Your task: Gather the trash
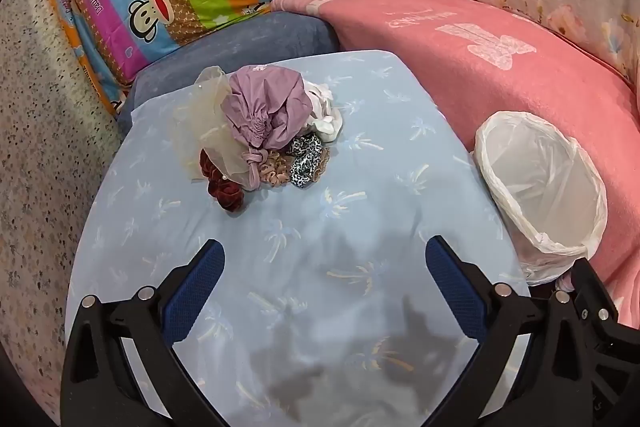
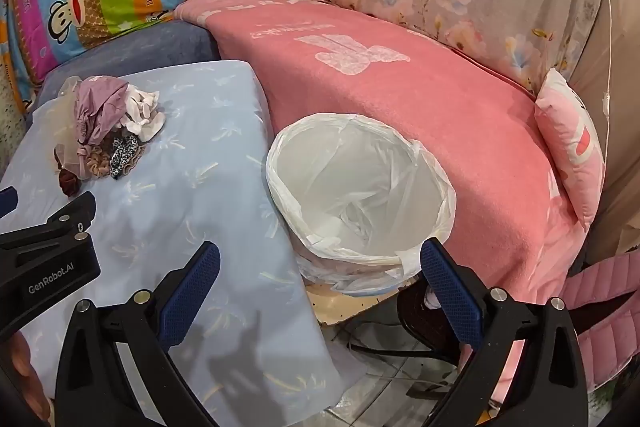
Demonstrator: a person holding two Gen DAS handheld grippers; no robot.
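- Nearest: the left gripper (image 1: 324, 267) is hanging over the bare front of the blue palm-print table cover (image 1: 328, 307), jaws spread wide, nothing between them, tilted down toward the cloth.
- Beside it, the right gripper (image 2: 320, 267) is likewise gaping and carrying nothing; it is hovering over the table's right edge, with the bin's near rim showing between its fingers.
- The white-lined bin (image 2: 360, 187) is standing just beside the table, against the pink blanket (image 2: 440, 87); its liner is looking empty, though the crumpled bottom is hard to read.
- Farther in: the trash pile (image 1: 260, 131) is sitting on the table's far-left part, well apart from both tools. Purple cloth on top, sheer beige fabric, white scraps, scrunchies at the base.
- Judgement: collecting is not yet starting; this is the approach. The next move is calling for the left gripper to reach forward, settle on one outer piece, perhaps the dark red scrunchie (image 1: 226, 197), and pinch it.
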